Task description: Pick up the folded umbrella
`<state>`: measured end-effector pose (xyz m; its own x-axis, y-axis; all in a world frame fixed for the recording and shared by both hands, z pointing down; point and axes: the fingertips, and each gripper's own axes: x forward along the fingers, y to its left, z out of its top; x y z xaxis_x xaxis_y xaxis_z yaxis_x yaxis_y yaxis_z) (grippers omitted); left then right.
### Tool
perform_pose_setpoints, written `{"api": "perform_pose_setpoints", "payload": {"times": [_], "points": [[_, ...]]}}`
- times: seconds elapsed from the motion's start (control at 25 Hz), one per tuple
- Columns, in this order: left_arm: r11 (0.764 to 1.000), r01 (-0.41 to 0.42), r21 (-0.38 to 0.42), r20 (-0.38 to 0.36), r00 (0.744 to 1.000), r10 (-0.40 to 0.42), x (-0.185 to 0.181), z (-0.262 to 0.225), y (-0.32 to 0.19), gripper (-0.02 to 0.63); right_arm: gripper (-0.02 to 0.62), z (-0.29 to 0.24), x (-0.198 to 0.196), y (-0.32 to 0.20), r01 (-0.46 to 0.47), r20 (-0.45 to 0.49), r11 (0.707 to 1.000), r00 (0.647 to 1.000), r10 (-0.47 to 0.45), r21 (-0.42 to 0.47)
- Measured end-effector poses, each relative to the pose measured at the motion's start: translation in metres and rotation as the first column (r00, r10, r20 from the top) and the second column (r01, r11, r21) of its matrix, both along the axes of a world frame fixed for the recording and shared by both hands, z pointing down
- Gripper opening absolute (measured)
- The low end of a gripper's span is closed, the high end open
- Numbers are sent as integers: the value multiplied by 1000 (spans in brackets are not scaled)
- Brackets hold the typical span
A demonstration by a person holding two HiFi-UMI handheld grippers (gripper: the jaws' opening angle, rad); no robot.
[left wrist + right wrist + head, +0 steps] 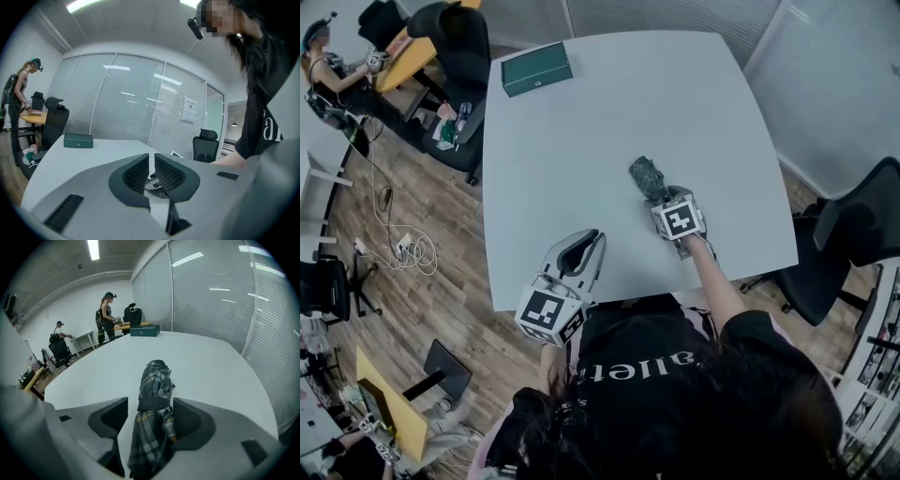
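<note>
The umbrella [154,380] lies flat on the white table [581,141], a bit right of the middle. It is folded up w/ a dark strap [151,403] round it. My R gripper [151,423] is right on it. Its jaws are wide apart and the umbrella sits btwn them. The cloth looks like it brushes the right-hand jaw, but there's a clear gap on the other side, so nothing squeezes it. It's not picked up yet.

The big thing for the next move: the umbrella's long side runs the same way the R gripper points, straight out away from me. Its near end is deep in btwn the jaws and its far end pokes out past the tips. So the jaws would close across the thin way, not the long way. That's the good way to grab it, I think.

The strap is about level w/ the jaw tips, so the grip would land on the near half. The far end may droop a bit on the way up. The umbrella is nearer one jaw, so I guess it'll slide sideways a little as they close.

My L gripper [151,171] is closed w/ nothing in it. It's by the table's front edge, well apart from the umbrella. The R one is far nearer, so it's a R-hand job. The green box [536,67] at the far corner is out of the way.
</note>
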<state>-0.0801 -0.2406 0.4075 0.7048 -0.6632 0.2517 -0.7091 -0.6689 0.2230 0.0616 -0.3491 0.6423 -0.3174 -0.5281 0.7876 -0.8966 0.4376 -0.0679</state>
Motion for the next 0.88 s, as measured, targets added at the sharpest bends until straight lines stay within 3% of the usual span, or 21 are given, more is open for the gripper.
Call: {"api": "perform_pose_setpoints", "payload": {"times": [0.36, 0.52, 0.68, 0.76, 0.88], "points": [[997, 67, -31, -11, 998, -67, -42, 8, -2, 54, 288, 39, 16, -10, -50, -142, 996, 989, 39, -69], [994, 96, -48, -12, 995, -97, -61, 16, -2, 54, 291, 40, 9, -14, -22, -55, 997, 998, 17, -74], [993, 103, -58, -15, 994, -104, -72, 21, -4, 54, 270, 41, 12, -14, -41, -34, 996, 999, 38, -74], [994, 99, -56, -19, 995, -100, -76, 21, -6, 54, 254, 40, 11, -13, -74, -4, 992, 997, 74, -104], [994, 92, -50, -24, 995, -94, -81, 19, -7, 54, 245, 34, 4, -4, -158, 126, 972, 975, 182, -175]]}}
